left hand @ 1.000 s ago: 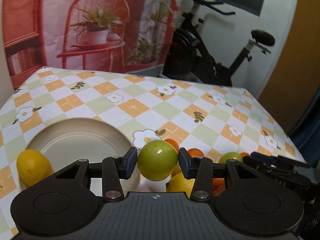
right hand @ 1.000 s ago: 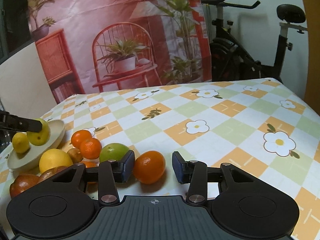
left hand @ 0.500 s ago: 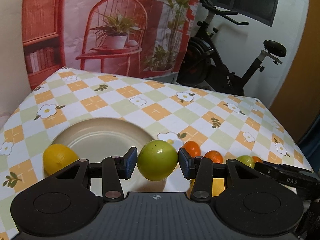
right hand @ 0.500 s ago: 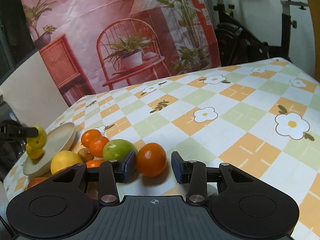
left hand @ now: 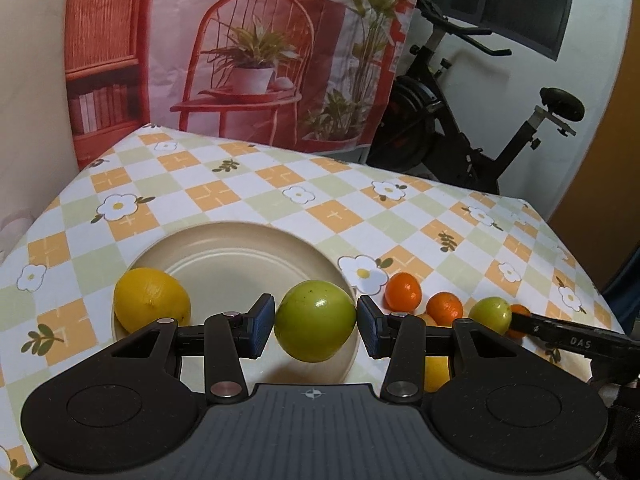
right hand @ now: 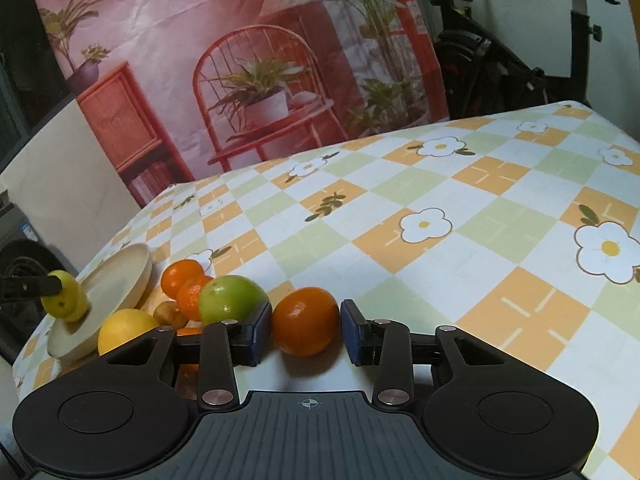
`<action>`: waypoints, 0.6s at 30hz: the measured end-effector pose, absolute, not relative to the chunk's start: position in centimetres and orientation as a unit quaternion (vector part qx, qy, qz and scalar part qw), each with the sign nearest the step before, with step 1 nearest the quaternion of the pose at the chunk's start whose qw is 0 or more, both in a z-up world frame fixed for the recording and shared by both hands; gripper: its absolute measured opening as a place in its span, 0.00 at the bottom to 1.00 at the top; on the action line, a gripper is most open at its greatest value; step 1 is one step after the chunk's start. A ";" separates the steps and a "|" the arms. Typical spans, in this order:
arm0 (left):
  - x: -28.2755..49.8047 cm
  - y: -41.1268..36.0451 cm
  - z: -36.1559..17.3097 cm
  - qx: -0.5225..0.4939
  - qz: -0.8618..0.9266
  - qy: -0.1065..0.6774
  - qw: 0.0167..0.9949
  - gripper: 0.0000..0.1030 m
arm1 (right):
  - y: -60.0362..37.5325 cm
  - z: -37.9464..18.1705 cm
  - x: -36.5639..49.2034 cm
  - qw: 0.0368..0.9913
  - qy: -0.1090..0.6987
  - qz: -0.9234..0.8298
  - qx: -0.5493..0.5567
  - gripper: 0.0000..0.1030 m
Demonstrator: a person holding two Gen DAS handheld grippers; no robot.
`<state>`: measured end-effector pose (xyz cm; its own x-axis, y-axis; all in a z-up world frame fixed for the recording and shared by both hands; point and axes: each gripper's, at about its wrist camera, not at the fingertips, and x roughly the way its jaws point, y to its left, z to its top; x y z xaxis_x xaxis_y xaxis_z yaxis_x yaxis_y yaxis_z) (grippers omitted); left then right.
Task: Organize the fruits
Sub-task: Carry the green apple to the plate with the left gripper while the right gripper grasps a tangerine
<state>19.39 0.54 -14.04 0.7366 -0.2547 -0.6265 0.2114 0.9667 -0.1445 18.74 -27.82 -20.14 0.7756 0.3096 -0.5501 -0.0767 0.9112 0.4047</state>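
Observation:
My left gripper (left hand: 315,327) is shut on a green round fruit (left hand: 315,316) and holds it just above the near rim of a cream plate (left hand: 240,248). A lemon (left hand: 151,300) lies on the plate's left side. In the right wrist view the same plate (right hand: 120,280) sits at far left, with the held green fruit (right hand: 64,294) over it. My right gripper (right hand: 306,330) is closing on an orange (right hand: 306,320) that rests on the tablecloth, and both pads touch its sides. A second green fruit (right hand: 230,298) lies against the left finger.
A cluster of loose fruit lies between plate and right gripper: two small oranges (right hand: 182,276), a lemon (right hand: 126,330) and a small brown fruit (right hand: 170,312). The checked tablecloth (right hand: 460,240) stretches right and back. An exercise bike (left hand: 460,132) stands behind the table.
The left gripper carried the green fruit left over the plate, bringing the whole plate and lemon into view. The right gripper's pads closed in on the orange, which has stayed put.

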 end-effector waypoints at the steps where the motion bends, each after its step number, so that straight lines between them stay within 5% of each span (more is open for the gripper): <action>1: 19.4 0.5 -14.1 -0.032 -0.126 0.340 0.931 0.46 | -27.8 -20.2 18.6 0.924 0.317 0.104 0.184 0.33; 18: 20.0 3.7 -11.9 -0.033 -0.106 0.322 0.940 0.46 | -27.9 -17.8 17.9 0.938 0.273 0.082 0.199 0.32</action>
<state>19.99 3.68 -11.90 0.7696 -0.2206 -0.5992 0.1780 0.9753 -0.1304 17.88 -27.94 -17.80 0.8370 0.2622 -0.4803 -0.0450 0.9077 0.4171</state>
